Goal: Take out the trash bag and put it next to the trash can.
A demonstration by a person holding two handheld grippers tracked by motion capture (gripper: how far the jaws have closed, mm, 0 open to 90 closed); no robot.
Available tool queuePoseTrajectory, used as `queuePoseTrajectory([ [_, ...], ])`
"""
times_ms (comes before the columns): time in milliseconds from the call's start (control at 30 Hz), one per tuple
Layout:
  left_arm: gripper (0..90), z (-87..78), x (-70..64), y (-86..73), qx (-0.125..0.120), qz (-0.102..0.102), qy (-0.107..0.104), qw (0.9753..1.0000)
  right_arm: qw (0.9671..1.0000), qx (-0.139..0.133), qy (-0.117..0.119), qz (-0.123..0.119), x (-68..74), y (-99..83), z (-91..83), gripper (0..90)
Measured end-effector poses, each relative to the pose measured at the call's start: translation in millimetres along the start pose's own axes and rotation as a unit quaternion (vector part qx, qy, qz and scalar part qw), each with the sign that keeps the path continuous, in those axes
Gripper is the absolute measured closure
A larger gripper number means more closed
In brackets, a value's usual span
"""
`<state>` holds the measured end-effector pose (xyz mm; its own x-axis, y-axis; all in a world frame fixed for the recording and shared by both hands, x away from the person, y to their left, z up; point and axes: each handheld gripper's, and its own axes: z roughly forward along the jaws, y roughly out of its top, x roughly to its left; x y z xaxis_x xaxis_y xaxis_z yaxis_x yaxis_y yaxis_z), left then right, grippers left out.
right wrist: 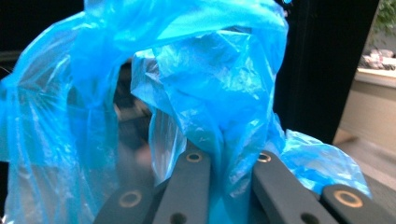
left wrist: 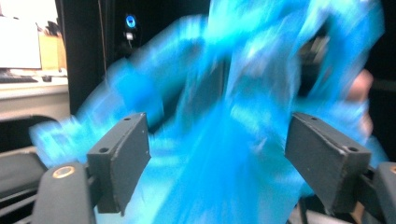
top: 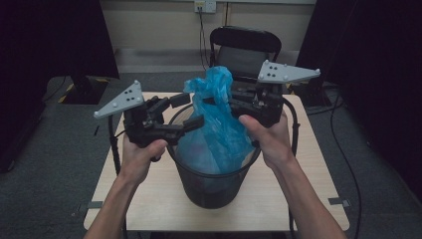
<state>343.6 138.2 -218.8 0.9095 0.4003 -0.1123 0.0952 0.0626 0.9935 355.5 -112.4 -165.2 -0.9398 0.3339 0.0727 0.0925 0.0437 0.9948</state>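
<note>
A blue plastic bag point(top: 219, 124) rises out of a black mesh bin point(top: 214, 186) at the middle of the table. My right gripper point(top: 234, 102) is at the bag's upper right, and in the right gripper view it point(right wrist: 229, 182) is shut on a bunched fold of the blue bag point(right wrist: 205, 84). My left gripper point(top: 191, 112) is at the bin's left rim, pointing at the bag. In the left gripper view its jaws stand wide apart, open point(left wrist: 217, 154), with the blurred blue bag point(left wrist: 243, 93) just beyond them.
The bin stands on a light wooden table point(top: 308, 169). A black chair point(top: 244, 50) stands behind the table's far edge. Dark curtains hang on both sides, and cables run along the grey floor at the right.
</note>
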Motion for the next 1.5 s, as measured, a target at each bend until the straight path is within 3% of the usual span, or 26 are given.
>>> queuePoseTrajectory([
  [133,21.4,20.2,-5.8,-0.4,0.03,0.009,-0.006,0.9995,0.9996,-0.019,0.023,0.001,6.3,8.1,3.1,90.0],
  [167,25.7,23.9,-6.7,-0.7,0.033,0.009,-0.007,0.9994,0.9994,-0.023,0.027,0.001,7.7,9.0,3.4,90.0],
  [200,34.5,25.8,-6.7,-1.0,0.034,0.008,-0.015,0.9993,0.9993,-0.024,0.03,0.0,9.1,9.4,3.7,90.0],
  [233,56.6,27.1,-7.0,-1.5,0.033,0.008,-0.025,0.9991,0.9992,-0.024,0.032,-0.001,10.3,9.2,4.0,90.0],
  [267,71.6,28.0,-7.6,-1.5,0.036,0.013,-0.033,0.9987,0.9992,-0.021,0.033,-0.003,11.2,8.6,4.0,90.0],
  [333,88.5,26.5,-10.5,-1.6,0.042,0.029,-0.031,0.9982,0.9995,-0.019,0.025,-0.007,11.6,6.8,1.2,89.3],
  [533,89.8,14.2,-0.4,2.1,0.035,0.014,-0.019,0.9991,0.9995,-0.007,-0.029,-0.002,3.7,1.6,-18.4,41.7],
  [667,89.8,5.5,6.4,6.3,0.029,0.01,0.001,0.9995,0.999,-0.012,-0.041,0.013,-5.4,-5.5,-33.9,28.8],
  [767,89.8,0.5,11.3,12.7,0.019,0.007,0.011,0.9997,0.999,-0.021,-0.025,0.031,-14.2,-12.8,-42.8,22.3],
  [833,89.8,-0.3,12.8,19.1,0.008,-0.002,0.005,1.0,0.9992,-0.006,-0.011,0.038,-18.8,-20.2,-41.0,18.6],
  [967,89.8,4.3,6.2,32.1,-0.002,0.004,-0.006,1.0,0.9986,0.032,-0.002,0.041,-21.7,-32.8,-21.7,16.2],
  [1167,89.8,13.3,-3.7,40.7,-0.002,0.006,-0.038,0.9992,0.9979,0.055,0.011,0.033,-19.5,-37.1,11.1,19.0],
  [1233,89.8,13.3,-4.5,40.6,-0.002,0.009,-0.044,0.999,0.9977,0.06,0.018,0.028,-19.5,-38.4,17.3,33.3],
  [1333,89.6,10.2,-2.3,37.2,0.002,0.01,-0.042,0.9991,0.997,0.066,0.035,0.021,-19.9,-39.5,20.3,72.5],
  [1367,88.7,7.8,-1.3,35.6,0.0,0.008,-0.04,0.9992,0.997,0.067,0.034,0.019,-19.9,-39.1,19.5,81.6],
  [1433,80.5,1.8,0.1,33.0,0.001,0.01,-0.03,0.9995,0.9976,0.061,0.025,0.018,-20.9,-37.8,16.4,89.8],
  [1500,61.1,-3.1,-0.1,29.7,0.015,0.022,0.014,0.9995,0.9984,0.052,0.008,0.02,-24.4,-34.7,10.3,90.0],
])
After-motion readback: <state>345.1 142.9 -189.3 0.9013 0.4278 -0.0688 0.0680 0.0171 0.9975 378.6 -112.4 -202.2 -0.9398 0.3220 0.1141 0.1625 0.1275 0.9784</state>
